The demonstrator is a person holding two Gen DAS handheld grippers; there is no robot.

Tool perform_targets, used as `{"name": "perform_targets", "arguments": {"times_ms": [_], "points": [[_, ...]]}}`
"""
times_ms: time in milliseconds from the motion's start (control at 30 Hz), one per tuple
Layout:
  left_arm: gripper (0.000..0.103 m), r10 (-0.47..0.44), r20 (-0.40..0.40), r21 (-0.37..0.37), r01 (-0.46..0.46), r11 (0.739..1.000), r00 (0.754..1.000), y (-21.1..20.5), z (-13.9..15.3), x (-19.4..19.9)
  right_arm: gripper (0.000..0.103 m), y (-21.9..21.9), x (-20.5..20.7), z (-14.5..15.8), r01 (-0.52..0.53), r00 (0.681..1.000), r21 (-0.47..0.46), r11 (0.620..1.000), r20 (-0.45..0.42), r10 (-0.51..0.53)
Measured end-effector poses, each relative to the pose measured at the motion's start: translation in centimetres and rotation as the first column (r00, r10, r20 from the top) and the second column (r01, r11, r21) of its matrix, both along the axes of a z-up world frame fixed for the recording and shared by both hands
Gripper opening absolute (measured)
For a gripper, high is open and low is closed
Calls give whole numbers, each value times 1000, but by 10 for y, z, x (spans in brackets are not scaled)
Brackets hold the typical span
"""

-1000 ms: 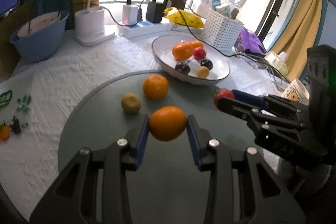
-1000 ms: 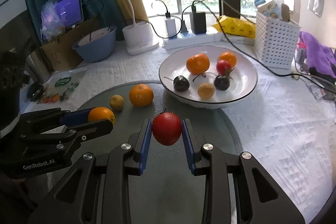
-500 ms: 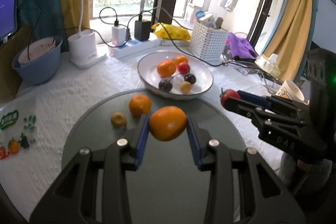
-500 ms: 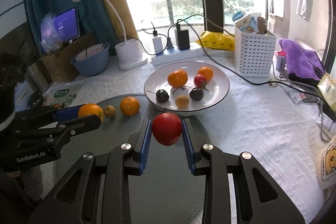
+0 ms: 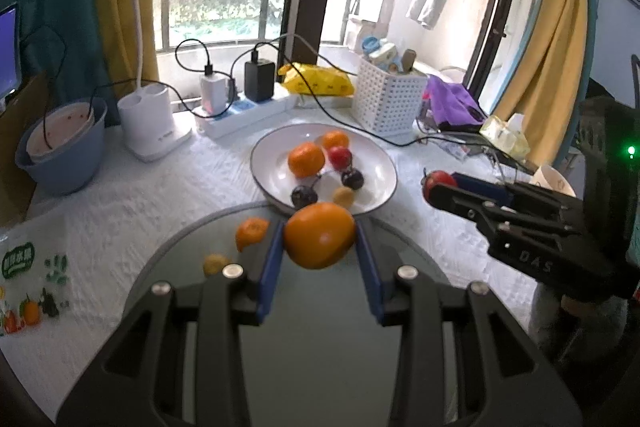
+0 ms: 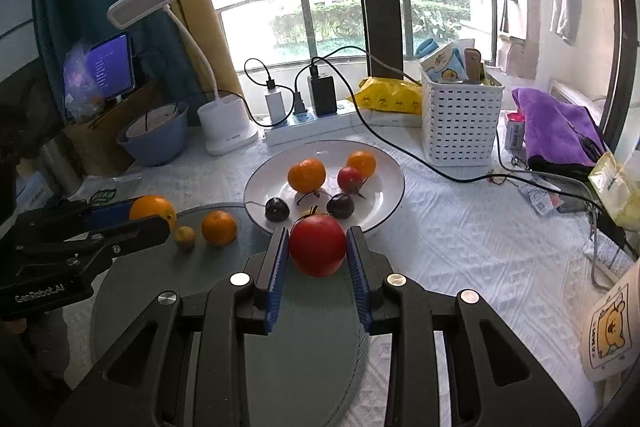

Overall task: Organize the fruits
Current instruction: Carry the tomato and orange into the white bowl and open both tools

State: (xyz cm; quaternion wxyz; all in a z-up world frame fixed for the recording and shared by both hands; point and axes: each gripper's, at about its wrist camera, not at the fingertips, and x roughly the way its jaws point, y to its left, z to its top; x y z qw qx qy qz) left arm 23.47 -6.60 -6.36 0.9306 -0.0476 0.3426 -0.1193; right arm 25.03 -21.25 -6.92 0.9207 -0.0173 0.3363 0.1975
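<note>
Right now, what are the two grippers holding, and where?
The left gripper squeezes an orange by its sides; the right gripper squeezes a red tomato likewise.

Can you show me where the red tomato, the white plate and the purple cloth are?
Tomato (image 6: 317, 245): right wrist view, middle of its skin.
Plate (image 6: 390, 175): right wrist view, bare rim.
Cloth (image 6: 554, 127): right wrist view, top fold.

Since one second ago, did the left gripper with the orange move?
Yes. The left gripper carried its orange upward and back: the white plate now looks smaller and farther away in the left wrist view.
</note>
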Motion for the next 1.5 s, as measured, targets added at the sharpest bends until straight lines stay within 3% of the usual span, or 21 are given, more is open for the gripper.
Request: {"name": "perform_targets", "arguments": {"times_ms": [533,1033,1500], "points": [[38,-21,25,-12,22,1000,999,4,4,30,32,11,41,8,-11,1000,-29,1000,16,11],[38,-38,14,-17,38,999,999,2,-5,43,32,8,54,6,12,1000,-60,998,26,-11],[38,-31,-35,-12,30,999,999,0,-23,77,32,7,74,-20,35,999,-83,996,-25,-37]]}}
